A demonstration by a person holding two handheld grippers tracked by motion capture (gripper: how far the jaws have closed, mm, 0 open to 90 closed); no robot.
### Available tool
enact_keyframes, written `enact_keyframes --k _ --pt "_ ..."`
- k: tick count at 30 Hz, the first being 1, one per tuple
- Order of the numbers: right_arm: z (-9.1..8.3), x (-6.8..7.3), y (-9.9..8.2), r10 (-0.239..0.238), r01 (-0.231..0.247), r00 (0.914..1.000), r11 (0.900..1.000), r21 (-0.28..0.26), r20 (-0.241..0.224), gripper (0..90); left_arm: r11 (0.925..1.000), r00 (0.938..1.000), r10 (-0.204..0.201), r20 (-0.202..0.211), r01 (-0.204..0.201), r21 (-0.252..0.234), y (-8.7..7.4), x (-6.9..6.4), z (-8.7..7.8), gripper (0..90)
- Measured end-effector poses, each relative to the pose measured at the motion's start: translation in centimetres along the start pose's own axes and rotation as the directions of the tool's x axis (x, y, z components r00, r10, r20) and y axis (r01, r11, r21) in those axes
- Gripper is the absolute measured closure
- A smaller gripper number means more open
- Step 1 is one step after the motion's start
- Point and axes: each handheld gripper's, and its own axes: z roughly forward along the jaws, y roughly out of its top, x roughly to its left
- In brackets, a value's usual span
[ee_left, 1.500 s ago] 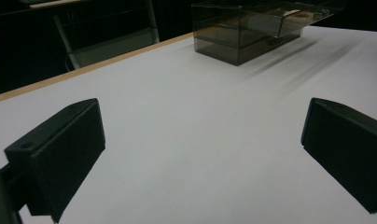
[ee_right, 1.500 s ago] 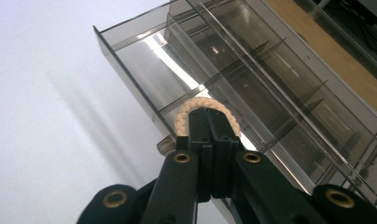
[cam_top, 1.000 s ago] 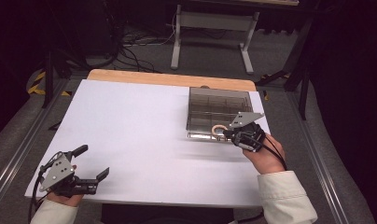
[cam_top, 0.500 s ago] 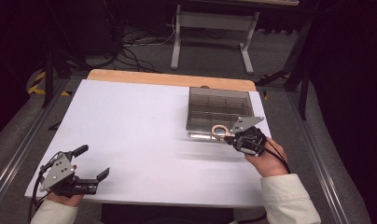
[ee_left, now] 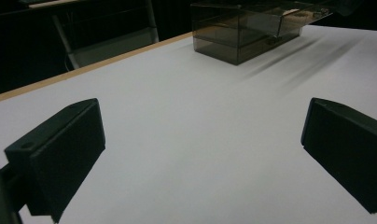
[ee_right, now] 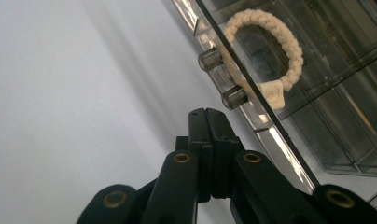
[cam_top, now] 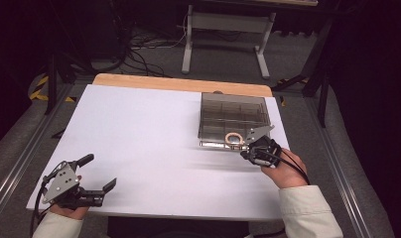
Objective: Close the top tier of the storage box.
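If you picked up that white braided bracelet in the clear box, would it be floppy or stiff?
Probably a bit bendy: the bracelet looks woven from cord. It holds a round loop lying in the box, so it likely keeps some shape. It looks light, and lying flat it shouldn't roll.

1. The white table (cam_top: 139, 129) is the brightest area in the high view; the surroundings along the top and right of the frame fall into near black.
2. Soft streaked shadows cross the table at center, below the clear box (cam_top: 233, 116).
3. In the left gripper view, the box (ee_left: 245, 30) at upper right looks soft and slightly smeared.
4. In the right gripper view, glare lines the box edge (ee_right: 275, 144); the table at left grades from pale to grey.
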Motion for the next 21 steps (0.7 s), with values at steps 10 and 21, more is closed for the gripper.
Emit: enact_keyframes --k 10,21 --pt "0.7 -1.0 -0.3 0.017 -0.019 0.9994 0.9987 0.047 0.031 89.9 1.0 1.0 -0.004 -0.001 0.004 0.001 0.0 0.0 0.0 0.6" --pt "1.1 -1.6 -0.2 0.036 -0.039 0.9983 0.9978 0.054 0.046 89.9 0.9999 0.9999 -0.016 -0.002 0.016 -0.001 0.0 -0.1 0.1 0.6"
